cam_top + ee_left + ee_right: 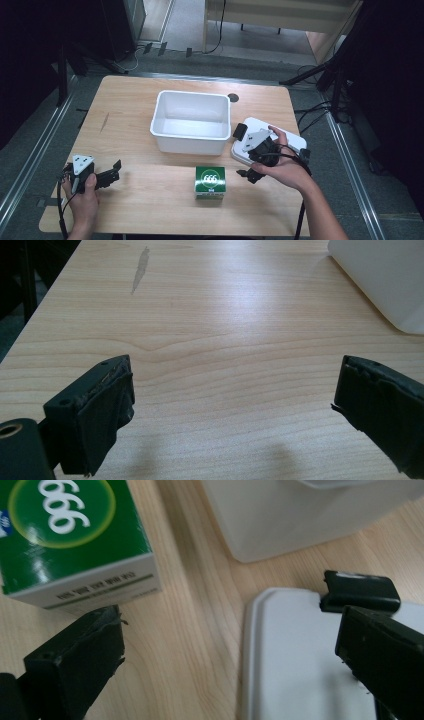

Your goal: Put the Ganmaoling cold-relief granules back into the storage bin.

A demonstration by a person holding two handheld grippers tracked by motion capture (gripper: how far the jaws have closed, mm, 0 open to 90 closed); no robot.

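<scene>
A light wooden table (150,200) holds a white rectangular plastic tub (191,121) near its middle, a flat white plastic lid (295,141) just right of it, and a green cardboard box printed "666" (210,182) in front of the tub. The right gripper (245,152) hovers over the lid's near left corner, its jaws spread wide with nothing between them; the green box lies just beside its left jaw. The left gripper (118,170) sits at the table's front left, jaws wide apart over bare wood
</scene>
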